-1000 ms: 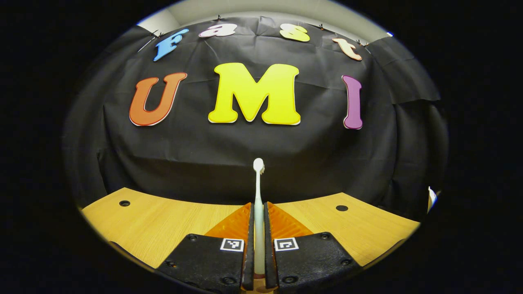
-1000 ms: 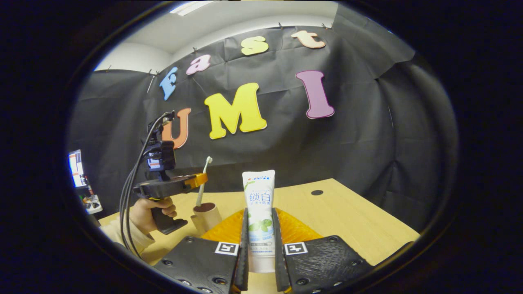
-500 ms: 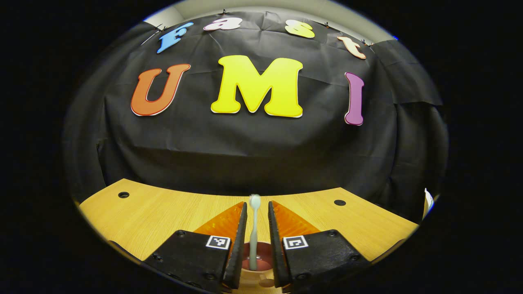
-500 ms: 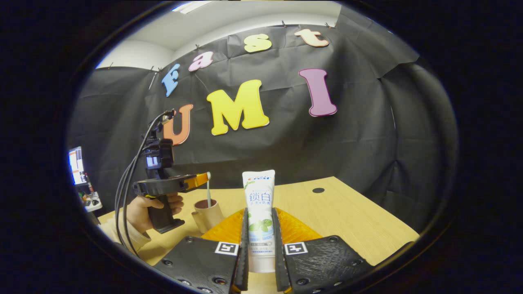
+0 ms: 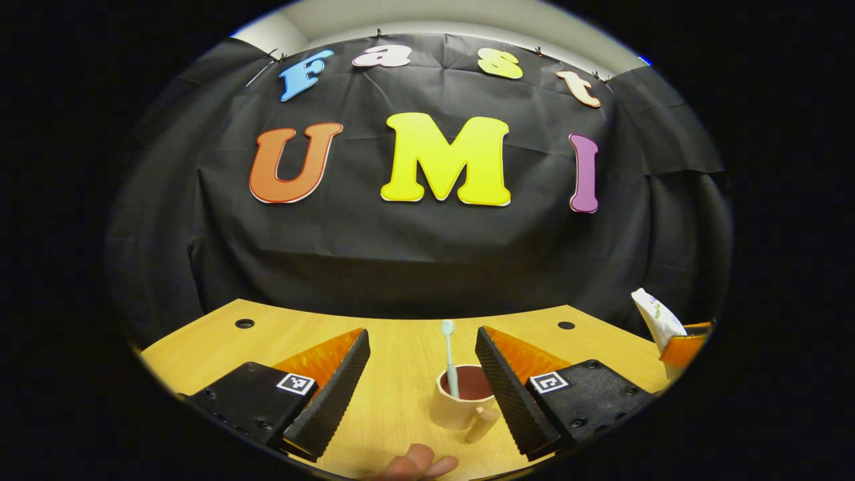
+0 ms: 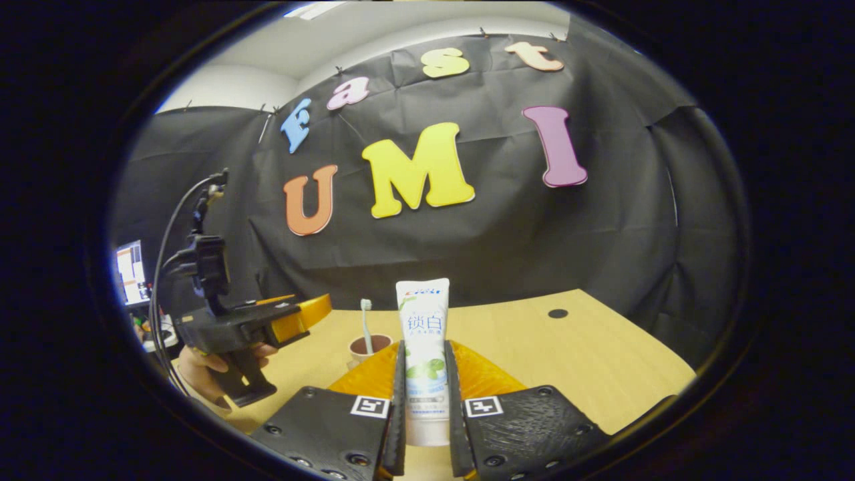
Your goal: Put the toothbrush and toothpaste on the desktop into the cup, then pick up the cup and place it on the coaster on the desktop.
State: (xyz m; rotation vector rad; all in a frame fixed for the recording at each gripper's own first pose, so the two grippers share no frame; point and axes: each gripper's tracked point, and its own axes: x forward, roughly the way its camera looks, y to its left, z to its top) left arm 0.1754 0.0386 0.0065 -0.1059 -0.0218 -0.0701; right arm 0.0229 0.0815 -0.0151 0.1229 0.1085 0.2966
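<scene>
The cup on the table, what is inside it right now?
A toothbrush stands in the cup, head up above the rim. Its lower end is hidden by the cup wall. The toothpaste is not in there: the right gripper fingers clamp it.

Brightness: the wooden desk [image 5: 401, 374] is evenly and warmly lit, while the cloth wall behind it stays dim.
Light source: overhead; a pale ceiling strip glows above the wall in the right gripper view.
Shadows: soft and short; the cup [image 5: 461, 401] casts only a faint one on the desk.
Glare: none on the desk.
Distortion: strong fisheye; the desk's far edge bows into a curve.
Focus: sharp mid-frame; a fingertip [image 5: 414, 464] below the cup is blurred.
</scene>
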